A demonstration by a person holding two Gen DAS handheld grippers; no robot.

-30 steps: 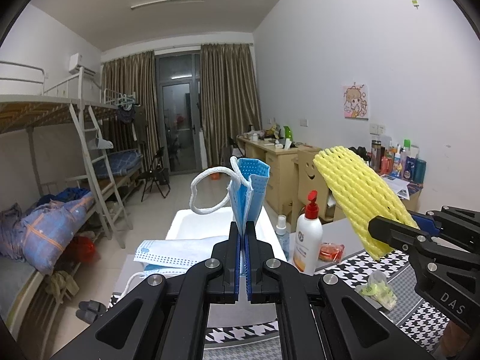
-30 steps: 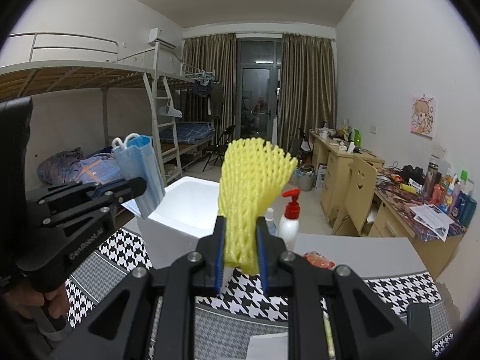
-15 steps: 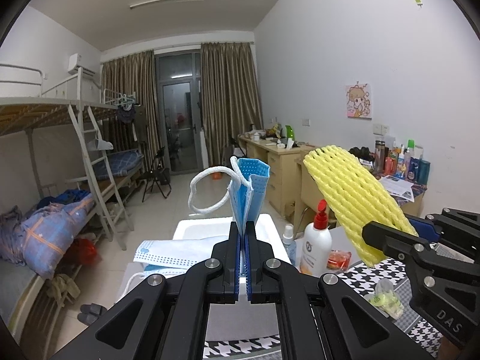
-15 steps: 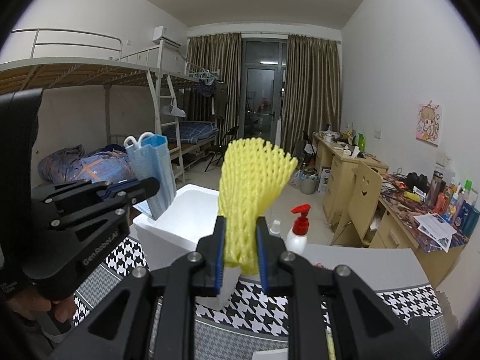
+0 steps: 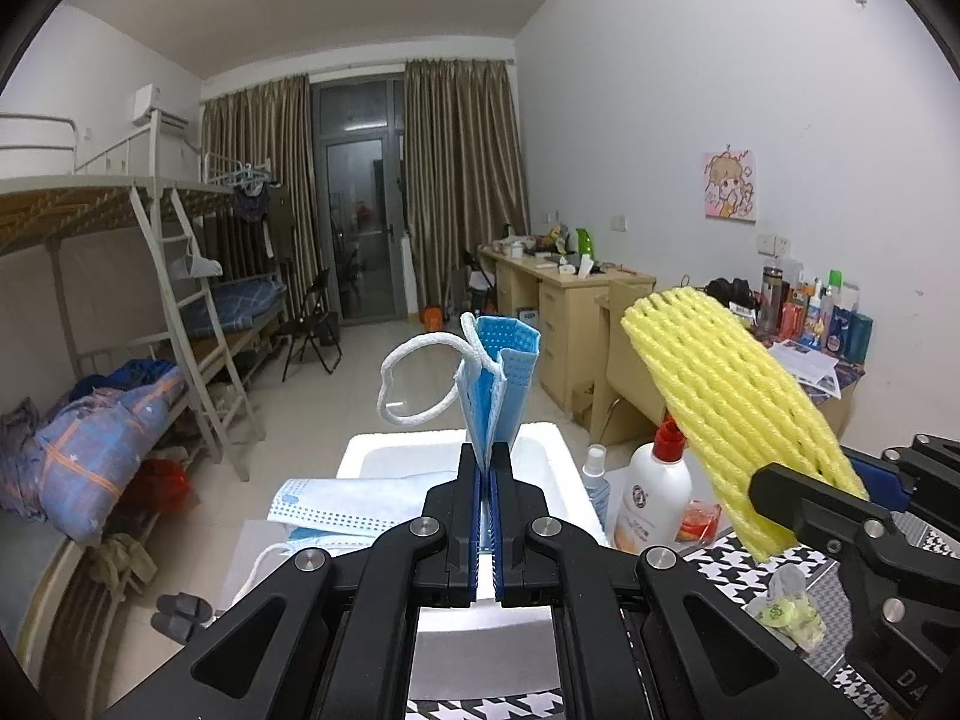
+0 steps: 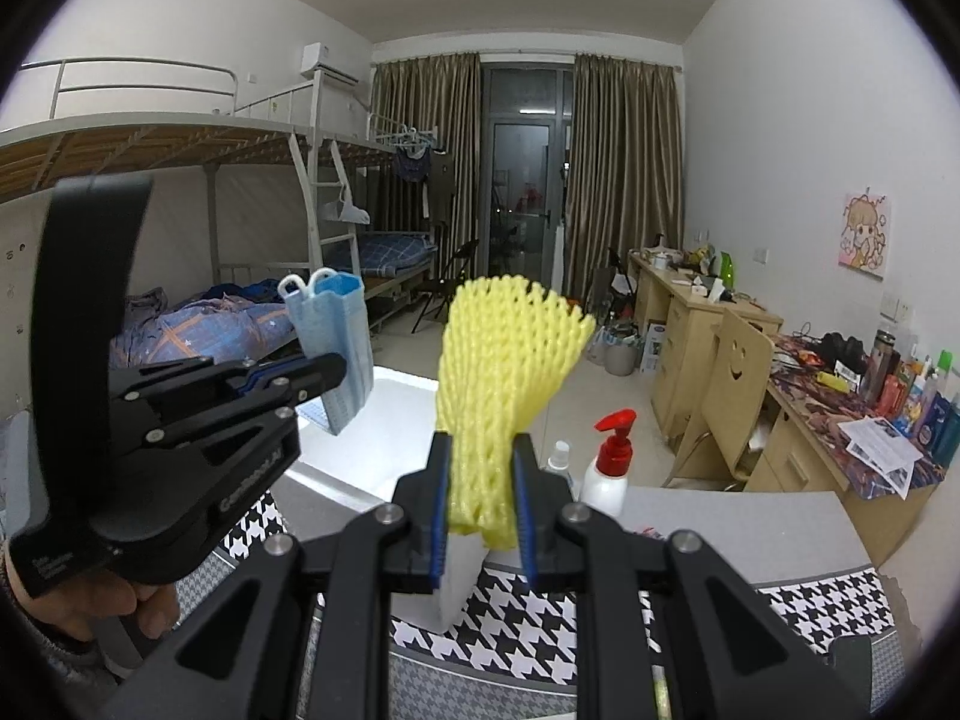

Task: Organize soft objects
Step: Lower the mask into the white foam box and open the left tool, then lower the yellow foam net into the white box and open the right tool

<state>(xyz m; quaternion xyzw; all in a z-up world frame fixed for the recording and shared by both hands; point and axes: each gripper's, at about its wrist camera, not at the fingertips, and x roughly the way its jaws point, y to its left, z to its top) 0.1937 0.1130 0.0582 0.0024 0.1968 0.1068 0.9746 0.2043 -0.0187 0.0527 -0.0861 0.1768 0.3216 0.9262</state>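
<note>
Carrying step: left gripper (image 5: 486, 468) pinches the blue mask (image 5: 498, 378), right gripper (image 6: 480, 480) squeezes the yellow foam net (image 6: 504, 372); next, drop both in the white box (image 6: 384, 450).

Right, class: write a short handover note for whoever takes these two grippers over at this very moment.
Left gripper: shut on a folded blue face mask, held upright over the white foam box.
Right gripper: shut on a yellow foam net, also raised, to the right of the mask.
More masks lie across the box's near left rim. A pump bottle and a small spray bottle stand on the table right of the box.
Done: both soft things picked up.
Left: neither is in the box yet; probably lower and release each there.
</note>
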